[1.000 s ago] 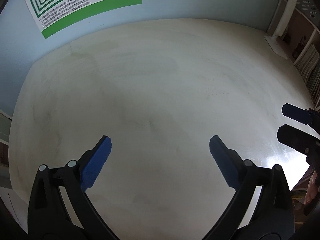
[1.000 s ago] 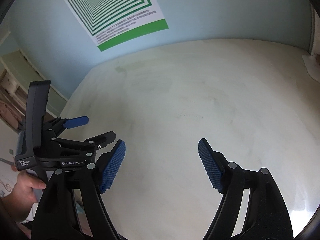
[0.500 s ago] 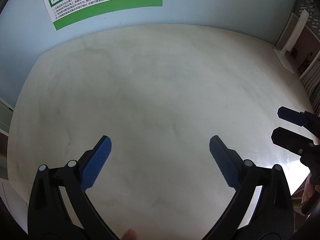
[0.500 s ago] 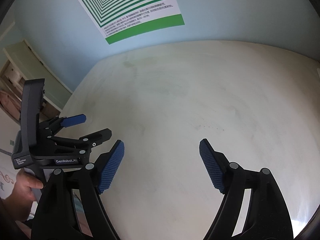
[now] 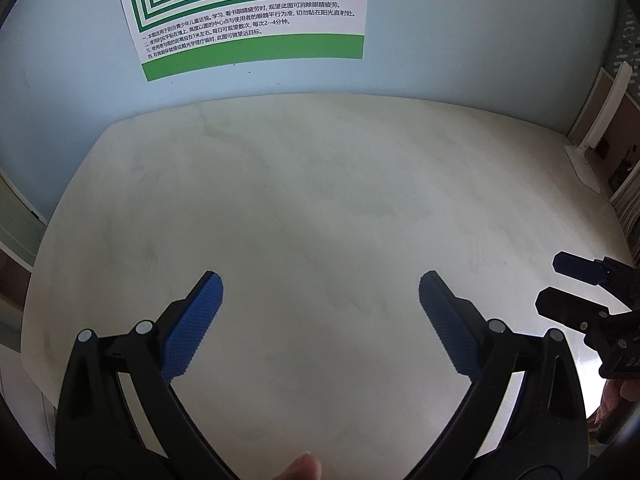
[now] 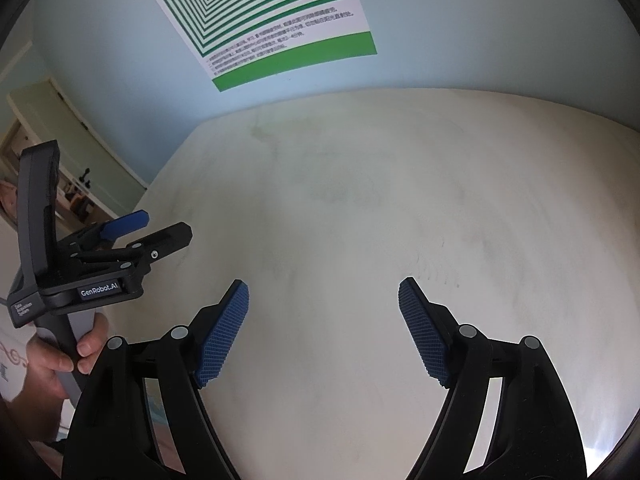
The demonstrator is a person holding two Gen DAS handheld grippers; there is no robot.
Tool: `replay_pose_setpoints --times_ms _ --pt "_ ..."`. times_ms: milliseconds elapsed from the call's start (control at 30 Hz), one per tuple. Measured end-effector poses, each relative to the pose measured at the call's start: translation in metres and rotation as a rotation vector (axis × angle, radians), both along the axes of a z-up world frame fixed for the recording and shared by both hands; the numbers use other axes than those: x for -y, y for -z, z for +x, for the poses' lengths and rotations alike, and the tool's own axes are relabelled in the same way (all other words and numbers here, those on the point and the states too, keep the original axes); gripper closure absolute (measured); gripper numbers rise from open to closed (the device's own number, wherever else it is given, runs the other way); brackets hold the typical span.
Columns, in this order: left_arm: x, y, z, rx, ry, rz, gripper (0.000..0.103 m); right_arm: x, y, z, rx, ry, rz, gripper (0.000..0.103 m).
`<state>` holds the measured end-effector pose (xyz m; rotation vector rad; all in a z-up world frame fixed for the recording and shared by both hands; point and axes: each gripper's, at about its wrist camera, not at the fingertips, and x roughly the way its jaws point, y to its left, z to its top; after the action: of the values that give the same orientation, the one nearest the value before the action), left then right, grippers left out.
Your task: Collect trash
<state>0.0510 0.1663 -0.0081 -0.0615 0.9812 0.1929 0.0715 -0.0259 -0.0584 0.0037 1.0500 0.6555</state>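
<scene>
At the bottom edge of the left wrist view a fingertip (image 5: 304, 467) is seen. The left tool (image 5: 320, 300) is held wide apart, with nothing between its blue ribbed pads (image 5: 192, 330), above the pale surface (image 5: 320, 200). The right tool (image 6: 323, 304) is likewise spread wide and empty, angled down at the same surface. In the right wrist view the left tool is seen at the left edge, gripped by its handle in a hand (image 6: 56, 364), and its fingers are seen to be parted there too. In the left wrist view the right tool's tips are seen at the right edge.

No trash can be made out in either view; where the task's thing lies cannot be told.

Farther back, a white stand (image 5: 588, 152) is seen at the surface's far right corner, beside shelving. Beyond the surface a light blue wall (image 5: 460, 32) is seen, with a poster (image 5: 248, 12) of nested green squares and printed text fixed to it. A pale cabinet (image 6: 60, 148) is seen at the far left of the right wrist view.
</scene>
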Motion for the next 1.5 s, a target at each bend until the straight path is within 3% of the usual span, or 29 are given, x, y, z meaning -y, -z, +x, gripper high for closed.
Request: replay_pose_setpoints --times_ms 1500 --pt "0.0018 -0.0048 0.0025 0.011 0.020 0.013 0.007 -0.0019 0.0000 0.0056 -0.001 0.012 -0.010 0.026"
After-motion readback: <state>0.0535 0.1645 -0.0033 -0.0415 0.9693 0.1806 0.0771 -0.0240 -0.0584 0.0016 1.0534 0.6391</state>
